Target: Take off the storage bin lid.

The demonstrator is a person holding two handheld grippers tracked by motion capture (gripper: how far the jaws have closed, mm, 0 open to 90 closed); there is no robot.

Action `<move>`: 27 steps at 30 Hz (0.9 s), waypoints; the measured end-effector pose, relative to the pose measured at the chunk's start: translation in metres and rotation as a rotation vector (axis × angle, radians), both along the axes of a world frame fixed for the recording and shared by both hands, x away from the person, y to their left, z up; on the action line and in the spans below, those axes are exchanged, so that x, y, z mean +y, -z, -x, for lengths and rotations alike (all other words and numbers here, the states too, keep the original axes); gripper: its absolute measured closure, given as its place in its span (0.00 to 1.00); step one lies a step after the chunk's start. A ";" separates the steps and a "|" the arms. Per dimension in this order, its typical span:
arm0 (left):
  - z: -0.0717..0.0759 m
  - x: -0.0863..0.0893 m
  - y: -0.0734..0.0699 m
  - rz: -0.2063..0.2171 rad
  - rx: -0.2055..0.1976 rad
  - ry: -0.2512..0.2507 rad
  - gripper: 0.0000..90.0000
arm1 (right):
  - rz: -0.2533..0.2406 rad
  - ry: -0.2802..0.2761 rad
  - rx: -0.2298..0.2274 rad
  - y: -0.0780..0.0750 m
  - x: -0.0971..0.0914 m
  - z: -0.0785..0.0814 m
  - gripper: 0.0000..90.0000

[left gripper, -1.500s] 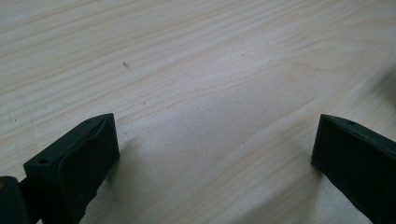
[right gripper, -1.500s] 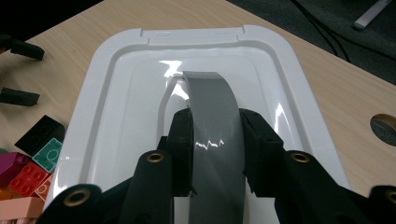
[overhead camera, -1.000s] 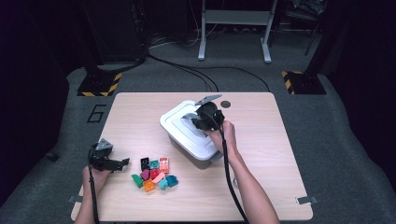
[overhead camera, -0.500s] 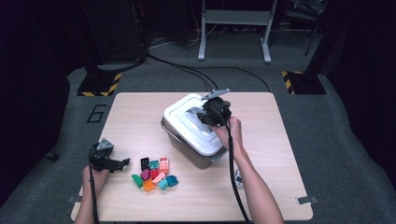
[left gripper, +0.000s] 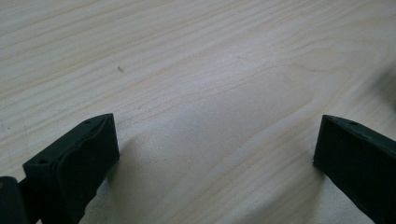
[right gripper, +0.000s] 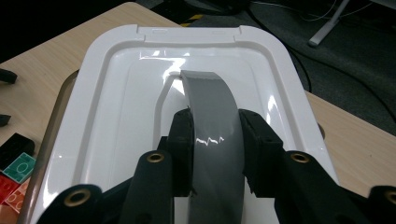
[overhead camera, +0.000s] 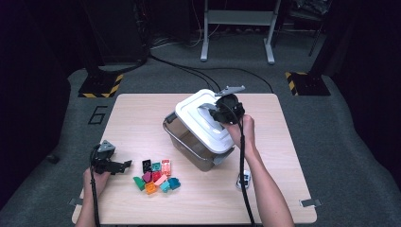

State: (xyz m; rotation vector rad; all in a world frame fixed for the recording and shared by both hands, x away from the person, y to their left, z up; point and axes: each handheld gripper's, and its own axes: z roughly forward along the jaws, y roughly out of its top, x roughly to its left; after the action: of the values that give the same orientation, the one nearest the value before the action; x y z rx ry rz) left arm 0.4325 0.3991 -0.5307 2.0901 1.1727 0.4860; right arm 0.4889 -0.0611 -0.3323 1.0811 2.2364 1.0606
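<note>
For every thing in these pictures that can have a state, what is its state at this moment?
lid: lifted and tilted over the box, held by its grey handle.
box: partly uncovered at its near side; contents cannot be told.
right gripper: shut on the grey handle.
left gripper: open, nothing between its fingers, low over the table.
toy bricks: loose in a small heap on the table, untouched.
</note>
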 end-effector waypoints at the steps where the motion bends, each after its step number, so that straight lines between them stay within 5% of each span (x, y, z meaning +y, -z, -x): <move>1: 0.000 0.000 0.000 0.000 0.000 0.000 0.00 | 0.000 0.005 -0.002 -0.001 -0.003 0.000 0.75; 27: 0.000 0.000 0.000 -0.002 0.001 -0.002 0.00 | -0.010 0.213 -0.012 -0.009 -0.091 -0.009 0.75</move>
State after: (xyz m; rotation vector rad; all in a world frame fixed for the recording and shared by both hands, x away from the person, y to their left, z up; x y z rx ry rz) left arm 0.4324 0.3990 -0.5306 2.0916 1.1750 0.4868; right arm 0.4975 -0.1523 -0.3238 1.2807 2.0536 0.9853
